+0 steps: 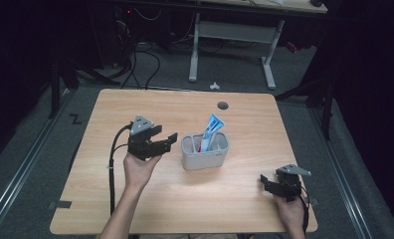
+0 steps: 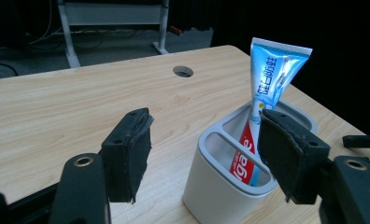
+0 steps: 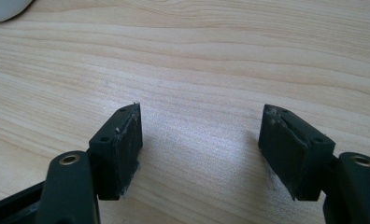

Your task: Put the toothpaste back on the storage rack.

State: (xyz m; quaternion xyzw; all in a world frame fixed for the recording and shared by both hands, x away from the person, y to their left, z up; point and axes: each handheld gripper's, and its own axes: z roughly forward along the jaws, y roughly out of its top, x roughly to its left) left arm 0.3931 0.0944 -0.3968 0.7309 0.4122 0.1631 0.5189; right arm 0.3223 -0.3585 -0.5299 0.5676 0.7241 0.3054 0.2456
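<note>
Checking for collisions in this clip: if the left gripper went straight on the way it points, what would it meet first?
Probably the grey holder with the toothpaste tube standing in it. The left gripper points at it with open, empty jaws; the gap between them is hard to judge.

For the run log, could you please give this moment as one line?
left gripper: open, empty, beside holder | toothpaste tube: upright in grey holder | right gripper: open, empty, low over table
</note>
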